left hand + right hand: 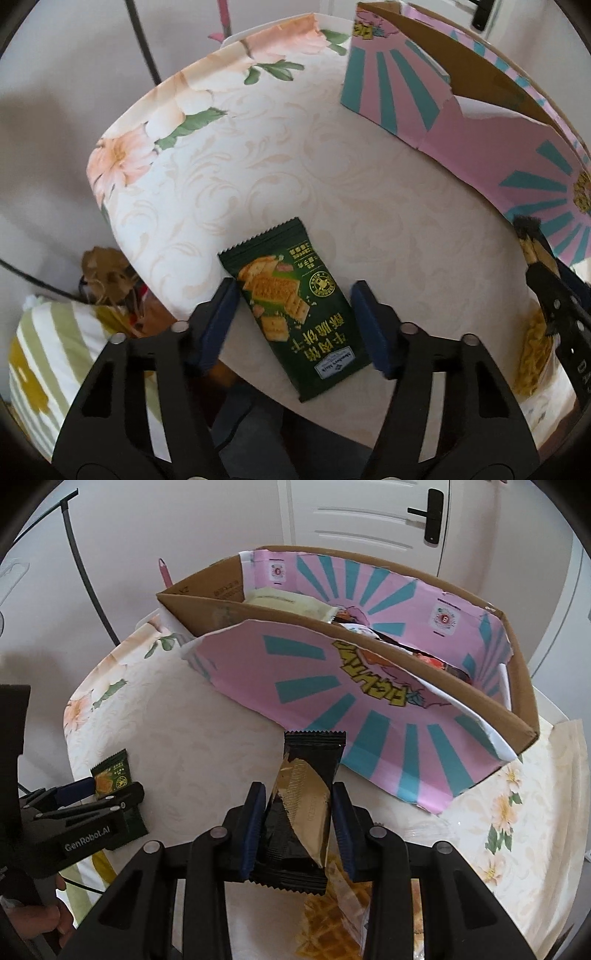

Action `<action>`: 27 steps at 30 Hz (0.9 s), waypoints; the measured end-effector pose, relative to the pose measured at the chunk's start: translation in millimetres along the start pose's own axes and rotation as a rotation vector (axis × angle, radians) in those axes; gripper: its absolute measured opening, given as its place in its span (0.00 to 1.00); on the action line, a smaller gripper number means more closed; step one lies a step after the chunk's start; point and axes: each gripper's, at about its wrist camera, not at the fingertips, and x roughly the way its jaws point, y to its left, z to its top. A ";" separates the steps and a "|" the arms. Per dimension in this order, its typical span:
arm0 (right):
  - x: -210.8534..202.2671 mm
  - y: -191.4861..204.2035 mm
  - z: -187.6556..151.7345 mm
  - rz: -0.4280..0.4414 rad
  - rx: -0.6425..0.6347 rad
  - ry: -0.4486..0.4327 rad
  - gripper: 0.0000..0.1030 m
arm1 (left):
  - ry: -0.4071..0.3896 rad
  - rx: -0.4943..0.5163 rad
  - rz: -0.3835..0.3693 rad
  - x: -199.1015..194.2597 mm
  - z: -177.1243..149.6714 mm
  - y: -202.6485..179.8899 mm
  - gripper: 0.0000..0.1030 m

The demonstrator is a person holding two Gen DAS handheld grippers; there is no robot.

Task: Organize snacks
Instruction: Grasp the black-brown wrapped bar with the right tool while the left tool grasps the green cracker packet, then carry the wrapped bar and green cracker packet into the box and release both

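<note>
Near the box, the right gripper clamps a black-and-gold packet; the left gripper straddles a green packet, pads apart from it.

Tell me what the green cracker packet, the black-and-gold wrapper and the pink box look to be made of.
Green cracker packet: apparently thin plastic film, printed, slightly glossy, with zigzag-cut sealed ends.
Black-and-gold wrapper: likely metallised plastic film; the gold patch shines, and it creases where the fingers pinch it.
Pink box: corrugated cardboard, brown raw inside, printed pink-and-teal paper outside, with torn edges.
</note>
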 end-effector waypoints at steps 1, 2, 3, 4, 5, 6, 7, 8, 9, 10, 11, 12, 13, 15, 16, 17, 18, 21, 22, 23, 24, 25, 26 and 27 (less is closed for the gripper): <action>0.3 0.4 -0.4 0.006 -0.001 -0.001 0.32 | 0.001 0.006 -0.004 -0.6 0.0 0.2 0.52; 1.2 0.9 0.4 0.011 -0.002 -0.002 0.32 | 0.001 0.015 -0.012 -1.5 0.8 -0.2 0.46; 2.5 1.7 1.1 0.015 -0.002 -0.002 0.32 | 0.001 0.020 -0.016 -2.7 0.6 -0.6 0.46; 3.1 2.2 1.2 0.019 -0.003 -0.001 0.32 | 0.004 0.022 -0.024 -2.8 1.3 -1.1 0.45; 2.7 2.4 0.6 0.023 -0.002 -0.002 0.32 | 0.005 0.023 -0.030 -2.8 1.3 -1.5 0.45; 2.9 3.8 1.2 0.026 -0.003 -0.003 0.32 | 0.006 0.024 -0.037 -3.2 1.0 -2.3 0.45; 2.2 4.7 1.3 0.028 -0.005 -0.004 0.32 | 0.007 0.025 -0.044 -3.5 1.0 -2.8 0.45; 1.7 5.7 1.6 0.029 -0.006 -0.006 0.32 | 0.007 0.025 -0.052 -4.5 1.4 -3.1 0.45; 0.9 7.2 2.4 0.032 -0.008 -0.009 0.32 | 0.004 0.024 -0.056 -5.0 1.3 -3.5 0.45; -0.4 7.4 2.3 0.033 -0.009 -0.012 0.32 | 0.001 0.024 -0.061 -6.7 1.7 -3.4 0.45; -1.7 8.0 2.8 0.034 -0.012 -0.015 0.32 | -0.004 0.022 -0.065 -9.0 2.4 -3.0 0.45; -3.2 8.5 3.2 0.036 -0.013 -0.018 0.32 | -0.010 0.020 -0.072 -12.3 3.4 -2.2 0.45; -5.2 8.8 3.6 0.039 -0.014 -0.023 0.32 | -0.015 0.018 -0.077 -15.2 4.6 -1.5 0.45; -8.7 10.0 4.8 0.044 -0.016 -0.031 0.32 | -0.031 0.018 -0.085 -23.7 8.1 -0.3 0.45; -11.4 10.6 5.6 0.047 -0.015 -0.038 0.32 | -0.042 0.017 -0.091 -29.8 10.4 0.7 0.45; -14.1 11.3 6.6 0.050 -0.015 -0.044 0.32 | -0.055 0.017 -0.097 -37.8 13.7 1.1 0.45; -18.7 12.5 8.0 0.055 -0.016 -0.053 0.31 | -0.066 0.018 -0.102 -43.9 15.9 1.3 0.45; -34.5 15.8 13.5 0.066 -0.020 -0.086 0.31 | -0.109 0.041 -0.123 -69.2 26.4 -2.1 0.45; -39.6 16.5 15.4 0.069 -0.019 -0.095 0.31 | -0.126 0.052 -0.129 -77.7 30.5 -3.8 0.45; -45.7 16.7 17.8 0.079 -0.017 -0.105 0.31 | -0.145 0.065 -0.135 -87.1 35.0 -5.6 0.45; -52.6 17.7 21.1 0.091 -0.014 -0.113 0.31 | -0.165 0.078 -0.145 -97.6 40.7 -7.6 0.45; -59.8 19.1 24.8 0.098 -0.013 -0.124 0.31 | -0.188 0.090 -0.154 -107.8 46.7 -9.6 0.45; -66.5 20.2 27.7 0.102 -0.014 -0.137 0.31 | -0.203 0.097 -0.161 -114.4 50.5 -10.8 0.45; -73.9 21.9 31.5 0.108 -0.016 -0.152 0.31 | -0.223 0.109 -0.173 -122.7 56.6 -12.6 0.45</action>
